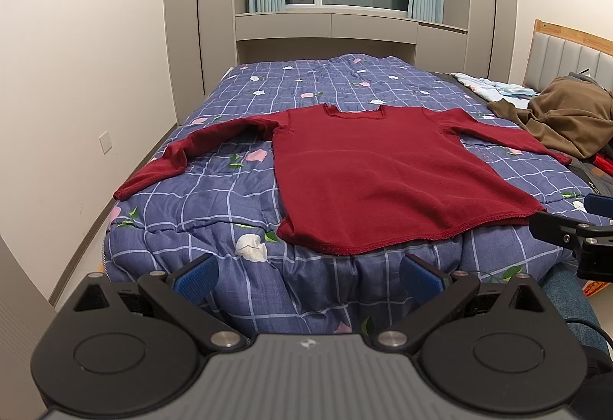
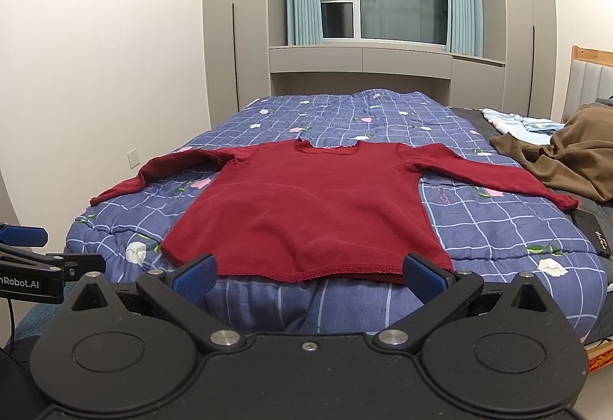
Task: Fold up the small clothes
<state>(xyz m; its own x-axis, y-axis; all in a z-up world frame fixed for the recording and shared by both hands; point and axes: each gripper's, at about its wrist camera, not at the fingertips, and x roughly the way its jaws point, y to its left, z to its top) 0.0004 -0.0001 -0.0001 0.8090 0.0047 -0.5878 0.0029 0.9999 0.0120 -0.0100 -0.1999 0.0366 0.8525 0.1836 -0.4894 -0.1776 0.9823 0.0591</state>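
Nearest, two grippers hang off the foot edge of the bed: the left gripper (image 1: 306, 276) and the right gripper (image 2: 310, 276), each with its jaws spread wide and nothing between them. Just beyond, one red sweater (image 2: 306, 205) lies flat on the quilt (image 1: 214, 198), hem at the foot edge and slightly over it, neckline toward the far edge, both sleeves spread toward the side edges. The left sleeve (image 1: 184, 156) is rumpled and doubled on itself, so a fold started there would likely trap a crease. The hem overhangs, so a one-sided pull could drag the sweater off the foot edge. The knit is limp, and a shallow pinch may also catch the quilt beneath. Farther right, near the headboard (image 1: 567, 48), lie one brown garment (image 1: 567, 121) and some pale blue cloth (image 1: 494, 87).
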